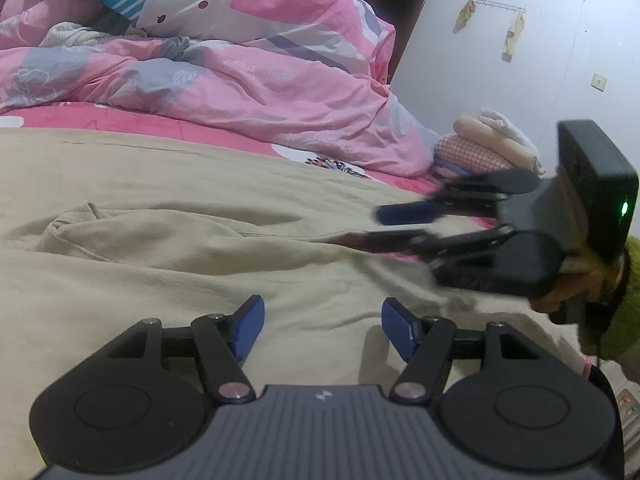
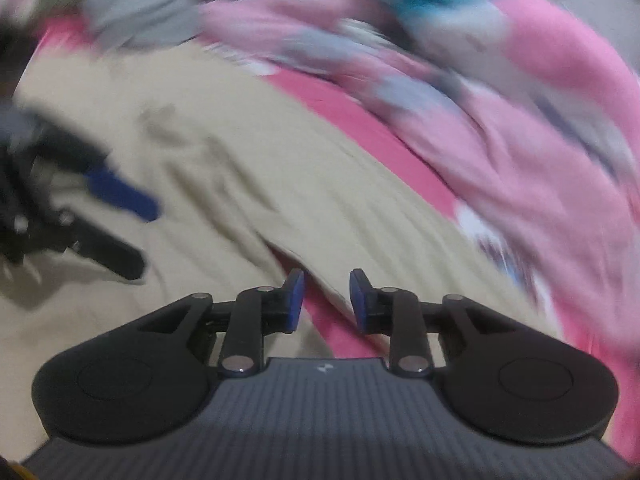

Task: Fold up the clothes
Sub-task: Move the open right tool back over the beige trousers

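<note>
**A:** Beige cotton fills the lower left wrist view: the beige garment lies spread on the bed, over a pink sheet that shows in a strip behind it. What is the left gripper doing?

**B:** It hangs just over the cloth at bottom centre, its blue pads well apart, nothing between them. At right of the frame the right gripper reaches in sideways, blurred, over the garment's edge, a hand behind it. A narrow gap shows between its tips; I see no cloth in it.

**A:** And behind?

**B:** A crumpled pink duvet banks up across the upper frame, and a small stack of folded clothes sits at right against the wall.

**A:** The right wrist view?

**B:** Heavily smeared. The right gripper at bottom centre has its pads slightly apart and empty; beneath them the garment's edge runs diagonally, with pink sheet beyond. The left gripper shows at middle left, open above the beige garment.

**A:** What could go wrong?

**B:** I'd judge that closing right there risks pinching the sheet together with the hem, since the two lie flush. A fast sweep could also drag the loose cloth into new wrinkles, or bunch it, because the left gripper pins nothing.
</note>
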### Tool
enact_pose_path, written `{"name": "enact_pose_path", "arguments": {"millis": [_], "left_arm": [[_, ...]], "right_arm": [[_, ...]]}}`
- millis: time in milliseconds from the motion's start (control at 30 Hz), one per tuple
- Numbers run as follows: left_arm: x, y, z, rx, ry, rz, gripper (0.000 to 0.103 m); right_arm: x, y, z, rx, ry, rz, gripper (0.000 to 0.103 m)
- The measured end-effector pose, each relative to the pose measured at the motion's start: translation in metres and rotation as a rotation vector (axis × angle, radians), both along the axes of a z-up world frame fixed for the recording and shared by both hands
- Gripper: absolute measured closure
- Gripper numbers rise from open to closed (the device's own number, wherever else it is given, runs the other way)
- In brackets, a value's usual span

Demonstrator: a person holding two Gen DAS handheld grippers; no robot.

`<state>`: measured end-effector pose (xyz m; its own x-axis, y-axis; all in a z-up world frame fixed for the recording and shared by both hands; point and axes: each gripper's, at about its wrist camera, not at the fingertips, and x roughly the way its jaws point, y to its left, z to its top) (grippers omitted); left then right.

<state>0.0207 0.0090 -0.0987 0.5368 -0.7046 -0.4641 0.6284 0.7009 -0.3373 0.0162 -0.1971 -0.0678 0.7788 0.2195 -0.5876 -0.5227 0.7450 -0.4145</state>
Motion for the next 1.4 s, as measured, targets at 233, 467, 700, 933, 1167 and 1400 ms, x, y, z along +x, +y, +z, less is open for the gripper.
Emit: {"name": "enact_pose_path", "arguments": {"millis": [233,467,700,933,1167,1400], "left_arm": [[0.002,0.002,-0.001,-0.019,0.011,-0.003,0.036],[0.002,0.004,-0.002,-0.029,0.019,-0.013,0.033],[0.003,0.005,-0.002,-0.037,0.024,-0.011,0.033],[-0.008,-0.012,0.011,0.108,-0.037,0.037,0.033],[-0.041,-0.015,0.029,0.261,-0.112,0.057,0.032],[-0.074,0.004,0.026,0.310,-0.065,0.092,0.021]], "right_arm": [[0.020,0.025,0.008,0.039,0.011,0.115,0.081],[0.047,-0.004,0.008,0.254,0.137,-0.061,0.084],[-0.021,-0.118,0.059,0.599,0.054,-0.419,0.082],[-0.063,-0.164,0.016,0.693,0.214,-0.602,0.082],[-0.081,-0.237,0.017,0.871,0.059,-0.875,0.096],[-0.154,-0.277,0.008,0.968,0.121,-0.907,0.094]]}}
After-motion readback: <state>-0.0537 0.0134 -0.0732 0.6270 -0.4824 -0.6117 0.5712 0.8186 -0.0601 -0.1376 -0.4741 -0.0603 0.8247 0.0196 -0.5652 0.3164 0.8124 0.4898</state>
